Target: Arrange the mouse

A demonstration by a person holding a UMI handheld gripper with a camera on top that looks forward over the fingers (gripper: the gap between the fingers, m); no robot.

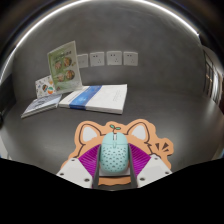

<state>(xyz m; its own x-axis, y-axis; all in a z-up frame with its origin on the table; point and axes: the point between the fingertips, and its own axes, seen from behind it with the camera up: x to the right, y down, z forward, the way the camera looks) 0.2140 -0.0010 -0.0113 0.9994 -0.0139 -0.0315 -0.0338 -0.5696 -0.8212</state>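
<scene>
My mouse (113, 156) is pale mint green with a speckled shell and a small wheel at its far end. It points away from me, clamped between my tool's (113, 176) purple pads, above an orange fox-shaped mat (92, 136).

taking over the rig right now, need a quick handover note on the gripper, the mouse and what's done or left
Gripper: fingers closed on the mouse, the purple pads pressing its two sides, so it is held.
Mouse: pale, with a dotted top, between the fingers and over the mouse pad, an orange and white one shaped like an animal with ears. Whether it is lifted or touching the pad I cannot tell.
Beyond: books lying flat on the table and a leaflet standing upright behind them.
Done: mouse grasped and brought over the pad.
Left: probably square it on the pad, open the fingers and back away.
</scene>
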